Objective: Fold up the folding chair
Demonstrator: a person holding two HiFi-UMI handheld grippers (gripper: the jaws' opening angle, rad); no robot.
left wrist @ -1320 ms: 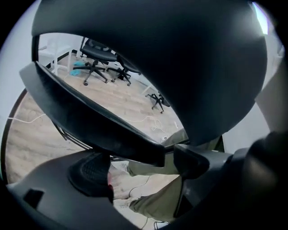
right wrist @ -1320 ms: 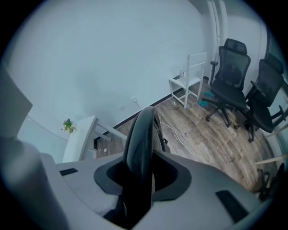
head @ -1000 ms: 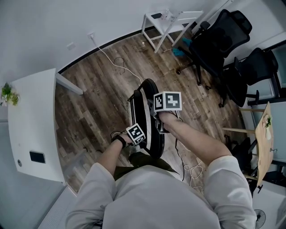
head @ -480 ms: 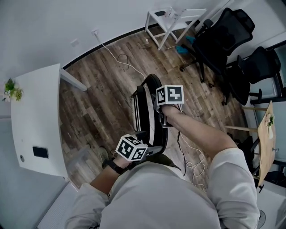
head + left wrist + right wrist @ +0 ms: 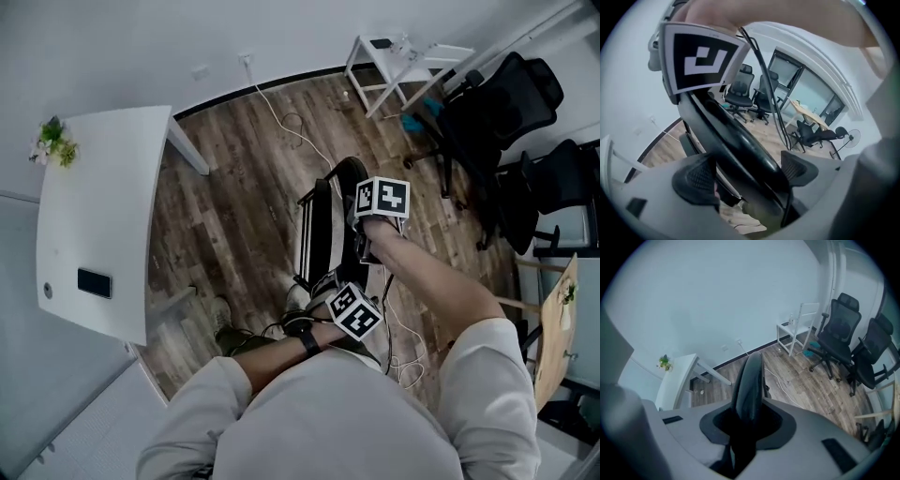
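The black folding chair [image 5: 328,225] stands on the wood floor in front of me, its seat swung up close against its back. My right gripper [image 5: 364,225] sits on the top of the backrest [image 5: 749,376]. Its jaws are closing, and the pads press on both faces of the backrest. My left gripper [image 5: 337,292] is lower and nearer to me, at the seat's edge. In the left gripper view the seat's rounded black rim [image 5: 740,150] runs slantwise between the two pads [image 5: 696,178], which touch it on both sides.
A white table [image 5: 94,216] with a small plant stands at the left. A white stand [image 5: 394,61] and black office chairs [image 5: 497,103] are at the far right. Cables [image 5: 281,117] trail over the floor, and a wooden tabletop [image 5: 555,319] shows at the right edge.
My left gripper has risen along the chair and shifted right, and the seat has come up toward the back. The right gripper has stayed on the backrest.
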